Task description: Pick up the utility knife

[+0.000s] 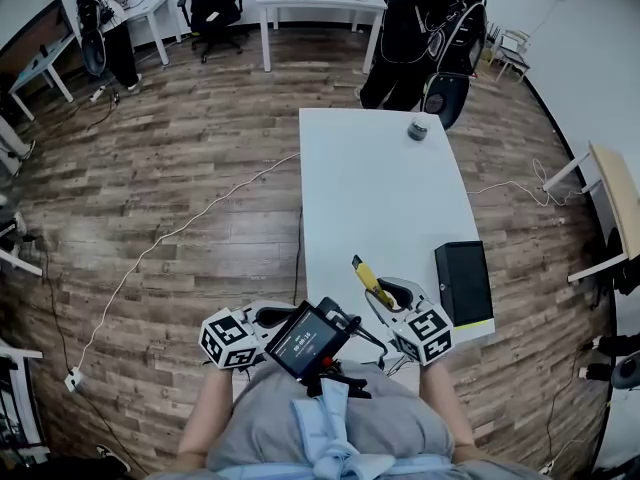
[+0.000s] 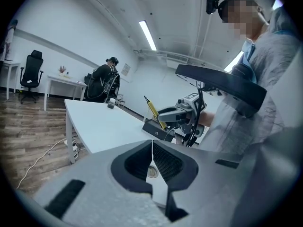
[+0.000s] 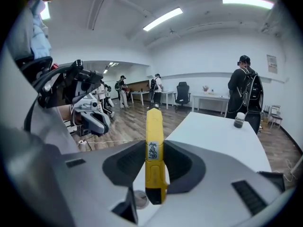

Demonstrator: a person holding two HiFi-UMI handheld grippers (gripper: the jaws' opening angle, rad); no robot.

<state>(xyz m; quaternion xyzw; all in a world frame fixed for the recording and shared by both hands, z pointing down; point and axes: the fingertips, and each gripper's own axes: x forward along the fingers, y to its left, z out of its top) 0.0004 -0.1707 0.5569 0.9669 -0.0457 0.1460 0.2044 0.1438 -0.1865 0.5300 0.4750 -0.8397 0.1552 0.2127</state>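
Your right gripper (image 3: 155, 150) is clamped on the yellow utility knife (image 3: 154, 126). In the right gripper view both dark pads press against the knife's sides, with the labelled handle between them. The front of the knife sticks out past the jaws toward 12 o'clock, and its butt end hangs just behind them.

In the head view the knife (image 1: 370, 280) slants out of that gripper toward 11 o'clock, over the near end of the white table (image 1: 370, 188). The left gripper view shows it tilted upward and clear of the tabletop.

Your left gripper (image 2: 152, 145) has its jaws together, the two ribbed pads meeting along a thin seam with nothing between them. You hold it at about 9 o'clock from the right gripper, off the table's near left corner and close to your body. A phone-like device with a lit screen (image 1: 305, 340) sits between the two grippers.

A black box (image 1: 463, 281) lies on the table at 3 o'clock from the right gripper, along the right edge. A small dark jar (image 1: 418, 128) stands at the far end, toward 12 o'clock. Just beyond that end stands a person in black with a backpack (image 1: 420, 28). A white cable (image 1: 180, 230) runs across the wooden floor at 9 o'clock from the table. An office chair (image 1: 210, 3) stands far off at 11 o'clock.
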